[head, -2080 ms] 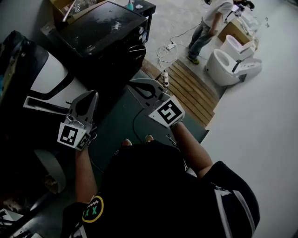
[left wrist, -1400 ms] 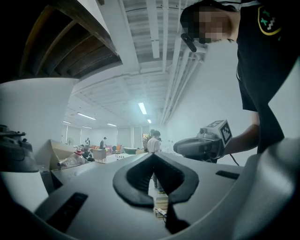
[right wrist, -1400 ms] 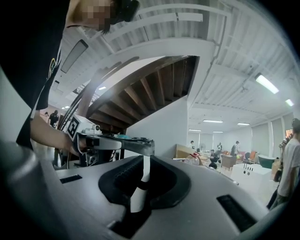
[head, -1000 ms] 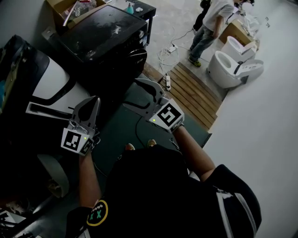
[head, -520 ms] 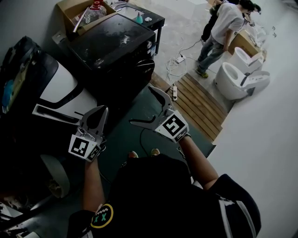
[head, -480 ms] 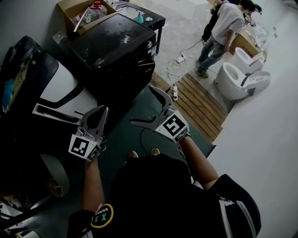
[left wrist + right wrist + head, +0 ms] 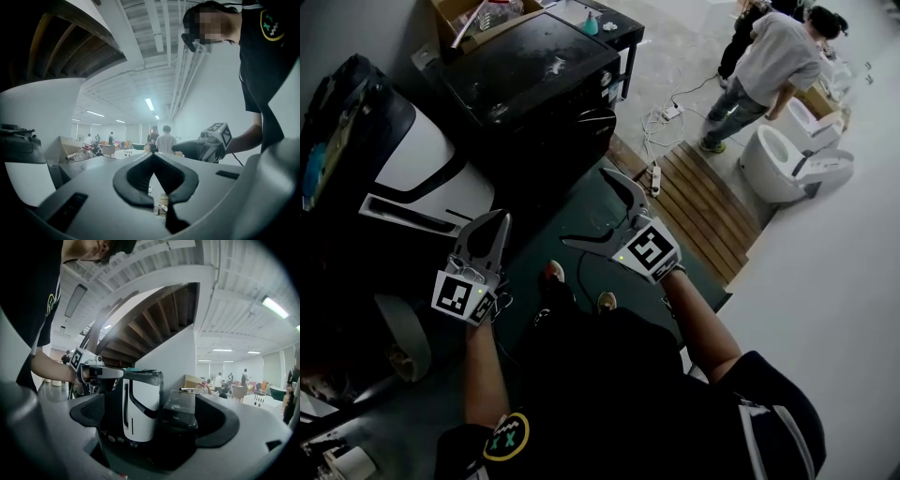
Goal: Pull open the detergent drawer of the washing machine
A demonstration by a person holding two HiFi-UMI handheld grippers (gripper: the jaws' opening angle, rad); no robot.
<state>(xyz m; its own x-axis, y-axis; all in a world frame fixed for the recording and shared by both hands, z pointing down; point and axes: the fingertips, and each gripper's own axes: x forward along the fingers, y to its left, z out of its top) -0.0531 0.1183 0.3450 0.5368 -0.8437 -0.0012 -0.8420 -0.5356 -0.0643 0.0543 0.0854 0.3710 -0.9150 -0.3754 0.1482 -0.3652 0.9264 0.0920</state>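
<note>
The left gripper (image 7: 500,221) is pinched shut, empty; left of its tips, seemingly the detergent drawer (image 7: 401,213). The right gripper (image 7: 583,207) has just been opening, wide on nothing. Ahead, a cardboard box (image 7: 447,11) holds clutter.

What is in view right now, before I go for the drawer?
washing machine: one, black, top centre
white-and-black machine: one, left
cardboard box: one, brown, top edge
floor mat: one, dark green, below the grippers
wooden slat platform: one, brown, right of the mat
power strip: one, white, at the platform's edge
toilet: one, white, right
bystander: one, grey shirt, top right
left gripper: grey, jaws shut, empty
right gripper: grey, jaws just opened wide, nothing between them
</note>
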